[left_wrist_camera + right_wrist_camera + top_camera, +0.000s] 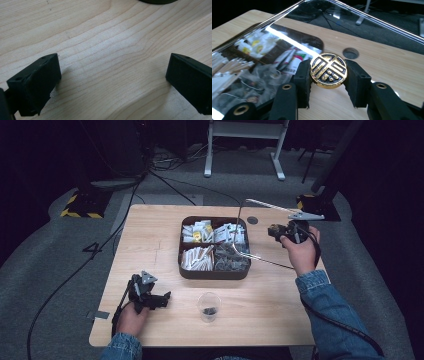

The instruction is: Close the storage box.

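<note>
A dark brown compartment box [214, 273] sits mid-table, holding white packets, wooden sticks and small clear bags. Its clear lid [265, 205], edged in shiny metal, hangs tilted above the box's right side. My right gripper [278, 231] is shut on the lid's round gold-and-black knob [328, 70], one pad on each side of it. Through the lid [262, 37] the box contents show. My left gripper [162, 299] rests low at the table's front left, open, with only bare wood between its jaws [112, 82].
A clear plastic cup [208, 306] with small dark items in it stands in front of the box. A round hole [252, 220] is cut in the tabletop behind the box. Cables and a white stand lie on the floor beyond the table.
</note>
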Available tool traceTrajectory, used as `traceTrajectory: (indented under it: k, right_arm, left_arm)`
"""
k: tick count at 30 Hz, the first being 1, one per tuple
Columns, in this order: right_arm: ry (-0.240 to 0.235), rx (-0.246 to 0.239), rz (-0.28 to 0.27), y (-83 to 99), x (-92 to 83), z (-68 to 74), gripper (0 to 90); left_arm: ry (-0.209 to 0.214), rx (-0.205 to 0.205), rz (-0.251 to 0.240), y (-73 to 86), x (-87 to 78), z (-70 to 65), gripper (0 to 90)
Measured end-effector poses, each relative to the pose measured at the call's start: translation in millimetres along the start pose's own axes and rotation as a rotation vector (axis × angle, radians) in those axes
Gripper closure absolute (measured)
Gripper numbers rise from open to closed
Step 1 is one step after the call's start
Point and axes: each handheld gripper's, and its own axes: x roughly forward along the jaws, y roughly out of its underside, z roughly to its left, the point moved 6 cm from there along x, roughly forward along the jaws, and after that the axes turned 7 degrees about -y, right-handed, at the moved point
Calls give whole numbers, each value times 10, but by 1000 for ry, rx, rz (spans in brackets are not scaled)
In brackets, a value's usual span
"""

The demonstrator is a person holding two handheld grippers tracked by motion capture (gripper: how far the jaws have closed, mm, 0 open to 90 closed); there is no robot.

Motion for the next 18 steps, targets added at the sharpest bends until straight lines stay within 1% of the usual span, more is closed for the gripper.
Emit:
traceTrajectory:
  k: [5,7,9,18]
  right_arm:
    - [-41,-30,9,-112,123,220,586]
    - [-56,-42,11,-151,173,298,586]
    - [-70,-45,13,-182,218,371,586]
    - [-109,-76,25,-282,400,630,586]
  left_arm:
    - [1,-1,-1,1,0,1,1]
    - [3,6,-2,0,1,14,2]
    - [6,6,-3,1,1,20,3]
    - [7,8,-1,-4,6,29,1]
